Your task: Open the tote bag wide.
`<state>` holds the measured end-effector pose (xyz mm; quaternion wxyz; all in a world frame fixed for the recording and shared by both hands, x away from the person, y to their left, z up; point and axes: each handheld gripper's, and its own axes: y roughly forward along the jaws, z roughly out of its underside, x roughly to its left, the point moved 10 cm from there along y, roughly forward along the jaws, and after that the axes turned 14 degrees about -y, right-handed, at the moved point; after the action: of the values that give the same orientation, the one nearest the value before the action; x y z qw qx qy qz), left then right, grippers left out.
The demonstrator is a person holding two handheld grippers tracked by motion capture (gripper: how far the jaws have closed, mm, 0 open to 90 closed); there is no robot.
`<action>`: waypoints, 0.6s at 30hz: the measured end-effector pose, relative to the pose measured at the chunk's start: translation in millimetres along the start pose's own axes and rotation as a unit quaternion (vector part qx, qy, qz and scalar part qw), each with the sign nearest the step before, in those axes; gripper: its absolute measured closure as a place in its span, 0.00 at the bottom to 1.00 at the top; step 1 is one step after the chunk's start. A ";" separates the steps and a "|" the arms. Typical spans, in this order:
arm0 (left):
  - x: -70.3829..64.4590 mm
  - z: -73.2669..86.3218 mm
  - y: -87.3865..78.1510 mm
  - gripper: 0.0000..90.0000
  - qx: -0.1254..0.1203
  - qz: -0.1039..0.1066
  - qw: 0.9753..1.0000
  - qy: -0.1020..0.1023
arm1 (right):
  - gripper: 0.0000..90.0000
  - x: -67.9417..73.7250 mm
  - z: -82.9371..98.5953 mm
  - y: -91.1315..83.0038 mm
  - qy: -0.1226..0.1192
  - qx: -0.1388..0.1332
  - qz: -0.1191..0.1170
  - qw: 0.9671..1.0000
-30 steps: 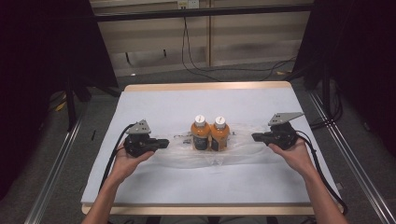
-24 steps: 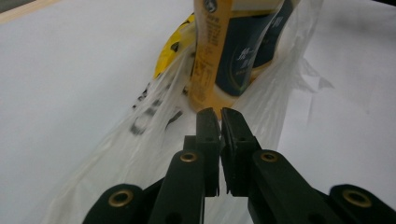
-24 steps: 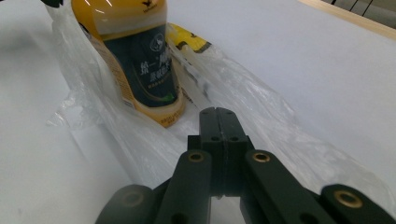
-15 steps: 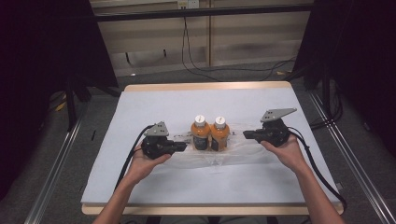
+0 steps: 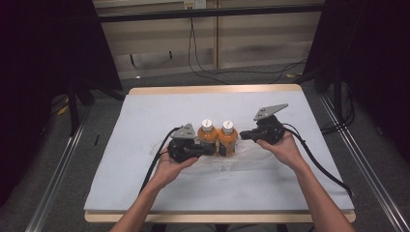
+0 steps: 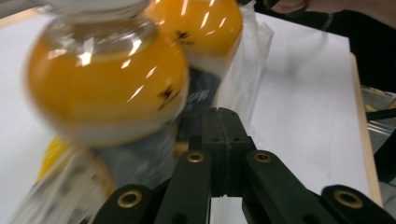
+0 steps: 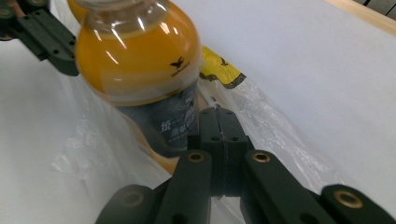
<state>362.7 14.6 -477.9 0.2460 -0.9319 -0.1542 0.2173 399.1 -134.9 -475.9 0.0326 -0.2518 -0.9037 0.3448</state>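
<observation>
Centrally on the white tabletop (image 5: 145, 193), two orange juice bottles (image 5: 217, 137) stand on clear plastic film (image 5: 232, 164); left gripper (image 5: 205, 149) at nine o'clock, right gripper (image 5: 244, 135) at three, both jaws closed together.

Two bottles (image 5: 218, 137) hold bright orange juice — each has a white cap and a dark label with white letters and a small black bird. The bag (image 7: 261, 121) is clear, with a yellow and black patch. Both grippers (image 5: 186, 147) (image 5: 263, 131) are black — grey plates on top. The cloth (image 5: 145, 116) is white, the table (image 5: 212, 89) edge light brown.
</observation>
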 end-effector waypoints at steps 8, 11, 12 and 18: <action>-2.1 11.5 23.1 1.00 0.022 0.003 1.000 -0.005 | 1.00 -0.3 5.3 17.3 0.005 0.014 -0.010 1.000; 0.3 15.8 28.0 1.00 0.025 0.000 1.000 -0.003 | 1.00 -3.9 7.2 22.2 0.011 0.017 -0.012 1.000; 1.6 17.3 29.5 1.00 0.029 -0.005 1.000 -0.002 | 1.00 -4.7 8.1 24.0 0.013 0.018 -0.011 1.000; 7.3 24.6 38.0 1.00 0.036 -0.011 0.999 -0.006 | 1.00 -0.2 12.3 40.7 0.005 0.037 -0.025 0.999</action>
<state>364.0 -4.5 -519.5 0.2813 -0.9193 -0.1582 0.2253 414.0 -116.6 -511.2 0.0549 -0.2293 -0.8963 0.3755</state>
